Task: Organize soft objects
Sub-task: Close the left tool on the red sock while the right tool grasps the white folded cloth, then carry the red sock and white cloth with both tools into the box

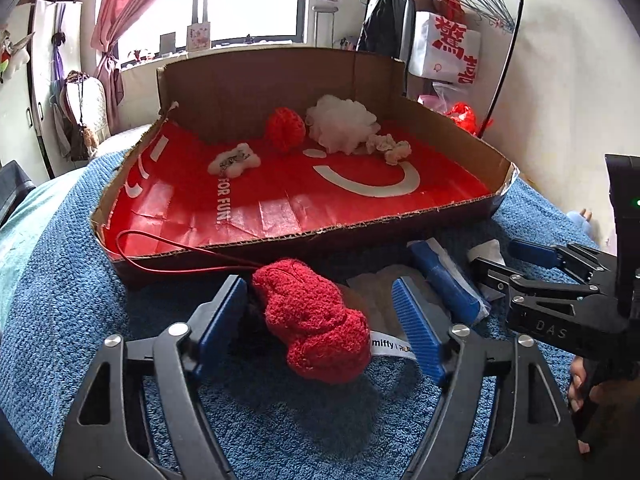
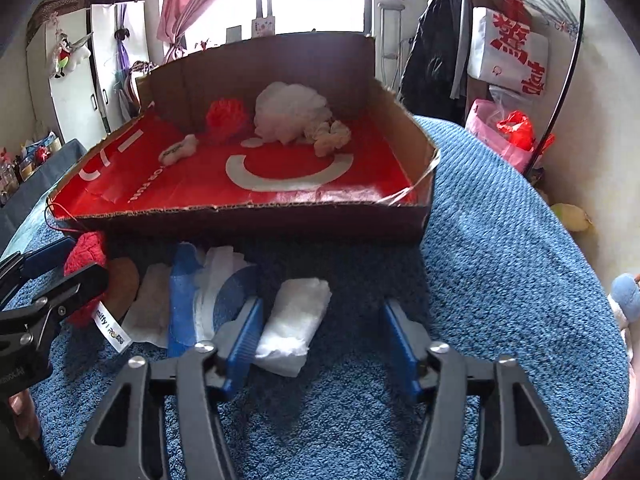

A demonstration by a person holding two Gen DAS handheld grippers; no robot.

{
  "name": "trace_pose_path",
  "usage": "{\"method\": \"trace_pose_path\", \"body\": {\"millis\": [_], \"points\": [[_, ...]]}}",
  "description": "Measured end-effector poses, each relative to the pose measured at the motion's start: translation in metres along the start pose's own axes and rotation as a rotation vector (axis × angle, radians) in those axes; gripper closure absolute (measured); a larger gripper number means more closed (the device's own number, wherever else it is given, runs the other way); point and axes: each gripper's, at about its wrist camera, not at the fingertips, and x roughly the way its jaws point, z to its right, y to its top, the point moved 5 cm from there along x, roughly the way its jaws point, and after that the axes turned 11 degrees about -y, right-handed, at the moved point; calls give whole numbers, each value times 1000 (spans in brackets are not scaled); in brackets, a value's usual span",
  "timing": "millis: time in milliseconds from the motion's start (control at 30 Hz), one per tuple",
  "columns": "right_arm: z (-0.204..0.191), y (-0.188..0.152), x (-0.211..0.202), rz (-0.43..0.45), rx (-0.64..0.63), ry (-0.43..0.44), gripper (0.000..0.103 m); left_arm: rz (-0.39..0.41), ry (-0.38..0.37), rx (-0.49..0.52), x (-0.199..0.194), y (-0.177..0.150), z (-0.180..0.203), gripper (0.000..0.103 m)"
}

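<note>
In front of the shallow red-lined cardboard box [image 1: 460, 212], we bring our half-open left gripper [image 1: 320, 320] around the fuzzy red knitted toy [image 1: 316, 320] and our half-open right gripper [image 2: 320, 336] around the folded white cloth [image 2: 292, 332], not yet gripping, probably to lift both inside.

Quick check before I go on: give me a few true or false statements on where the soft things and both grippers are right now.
1. A red knitted toy lies between the left gripper fingers. True.
2. The cardboard box holds nothing. False: a white puff, a red knitted ball and two small pale pieces lie inside it.
3. The right gripper has a white folded pad between its fingers. True.
4. The red toy is already in the box. False: it is on the blue blanket, in front of the box.
5. The white pad touches both right fingers. False: it lies against the left finger only, with a gap to the other.
</note>
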Motion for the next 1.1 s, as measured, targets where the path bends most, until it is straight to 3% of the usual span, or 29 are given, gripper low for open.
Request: {"method": "trace_pose_path", "body": {"millis": [33,67,133,467,767,933,1100], "points": [[-1,-1,2,-13,-1,21,68,-14,-8,0,3,-1,0,49],[-1,-1,2,-10,0,41,71,-20,-10,3,5,-1,0,58],[-1,-1,-1,3,-1,57,81,-17,-14,-1,4,0,0,65],[-2,16,-30,97,12,88,83,39,-58,11,-21,13,4,67],[-7,21,-35,103,5,104,83,54,-67,12,-28,18,3,67],[-6,42,-40,135,8,122,83,96,-78,41,-38,37,3,67],[-14,79,-34,157,-10,161,82,108,-150,55,-32,71,-2,67]]}}
